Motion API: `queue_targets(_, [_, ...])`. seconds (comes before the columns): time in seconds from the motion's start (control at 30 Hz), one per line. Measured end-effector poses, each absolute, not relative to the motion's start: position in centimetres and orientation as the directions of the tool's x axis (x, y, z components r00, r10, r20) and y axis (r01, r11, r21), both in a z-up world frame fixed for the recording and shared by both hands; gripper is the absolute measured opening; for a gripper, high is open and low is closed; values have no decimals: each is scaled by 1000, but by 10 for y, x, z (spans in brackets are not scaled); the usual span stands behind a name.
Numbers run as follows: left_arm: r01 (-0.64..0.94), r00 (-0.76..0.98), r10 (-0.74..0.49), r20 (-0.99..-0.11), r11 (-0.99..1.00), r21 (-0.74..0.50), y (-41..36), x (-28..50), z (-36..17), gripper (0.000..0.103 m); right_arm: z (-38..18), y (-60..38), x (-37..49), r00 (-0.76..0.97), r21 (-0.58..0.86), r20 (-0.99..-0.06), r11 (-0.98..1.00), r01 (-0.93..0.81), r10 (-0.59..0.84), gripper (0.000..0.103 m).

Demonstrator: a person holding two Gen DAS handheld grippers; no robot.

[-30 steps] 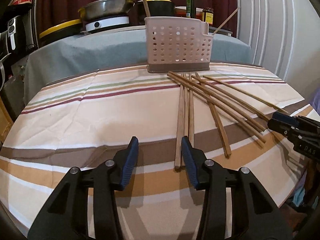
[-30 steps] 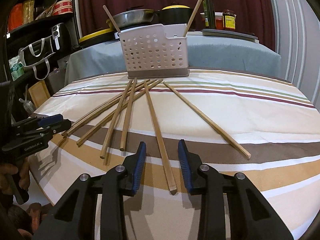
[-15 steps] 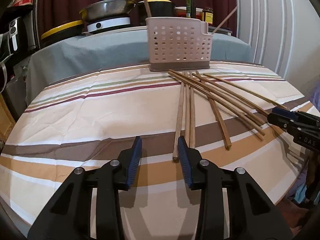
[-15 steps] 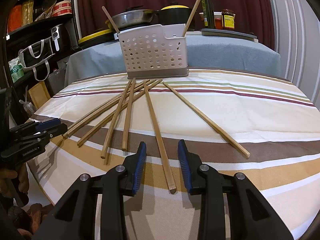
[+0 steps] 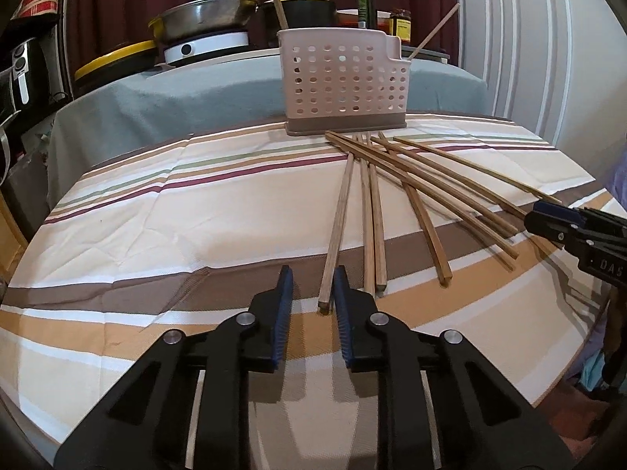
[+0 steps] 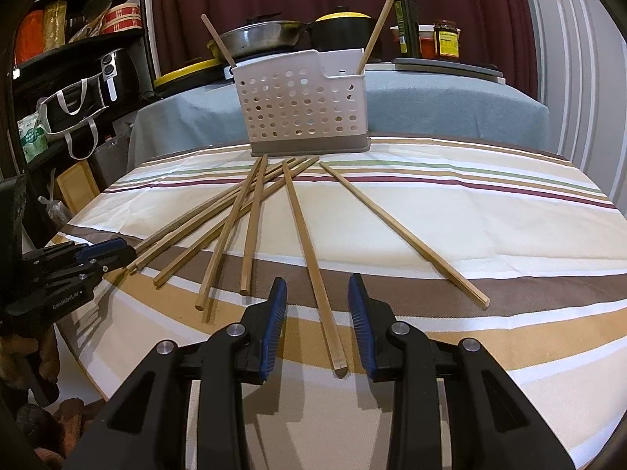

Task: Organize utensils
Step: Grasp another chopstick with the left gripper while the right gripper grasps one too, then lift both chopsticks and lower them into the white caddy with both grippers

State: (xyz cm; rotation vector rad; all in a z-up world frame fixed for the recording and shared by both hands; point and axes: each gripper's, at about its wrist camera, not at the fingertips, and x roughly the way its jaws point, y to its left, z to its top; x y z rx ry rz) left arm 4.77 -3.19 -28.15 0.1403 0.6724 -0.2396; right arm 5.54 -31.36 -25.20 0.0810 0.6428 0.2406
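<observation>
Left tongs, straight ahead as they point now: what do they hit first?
Probably the near end of the leftmost chopstick, which lies just off the left tongs' right pad. Beyond it, the holder. Depth is uncertain.

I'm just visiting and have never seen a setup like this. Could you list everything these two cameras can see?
chopsticks on the cloth: seven, light wood, fanned out in front of the caddy
chopsticks in the caddy: two, wood, leaning out at either end
utensil caddy: one, white with holes and a grey base, far side of the table
tablecloth: one, cream with brown, orange, maroon and green stripes
pans and pots: several, steel, black and yellow, on the grey-covered surface behind
bottle and jars: a few, dark and red, back right
shelf with bag: one, black, far left
left gripper: black with blue pads, open around one chopstick's near end
right gripper: same kind, open, straddling another chopstick
</observation>
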Motion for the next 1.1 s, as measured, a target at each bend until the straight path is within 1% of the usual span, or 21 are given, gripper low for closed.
queue_targets(0.13, [285,758,-182,-626,956,67,-37,45,-283,13,-253,-312,54,774,146,-581,968,-204,250,33])
queue_targets(0.2, [284,762,-179,-623,956,73,-39,45,-283,11,-253,-311,53,776,142,-579,969,-204,248,31])
queue_targets(0.23, [284,762,-181,-622,956,69,-38,45,-283,8,-253,-312,53,777,141,-579,969,-202,247,28])
queue_targets(0.33, [281,761,-185,-622,958,59,-37,46,-283,8,-254,-315,51,777,149,-578,969,-198,248,25])
queue_targets(0.53, [282,762,-187,-620,958,58,-36,46,-283,8,-256,-317,45,777,155,-575,966,-205,257,25])
queue_targets(0.6, [282,762,-188,-619,958,55,-36,46,-283,8,-256,-318,44,778,155,-575,967,-202,254,19])
queue_targets(0.63, [281,763,-188,-618,958,55,-37,46,-283,8,-257,-319,44,778,160,-574,967,-199,256,13])
queue_targets(0.77, [283,766,-191,-614,957,56,-37,44,-281,7,-257,-322,42,777,175,-573,966,-193,259,8])
queue_targets(1.1, [276,791,-191,-582,959,60,-35,37,-267,7,-242,-325,34,804,157,-545,971,-180,238,7])
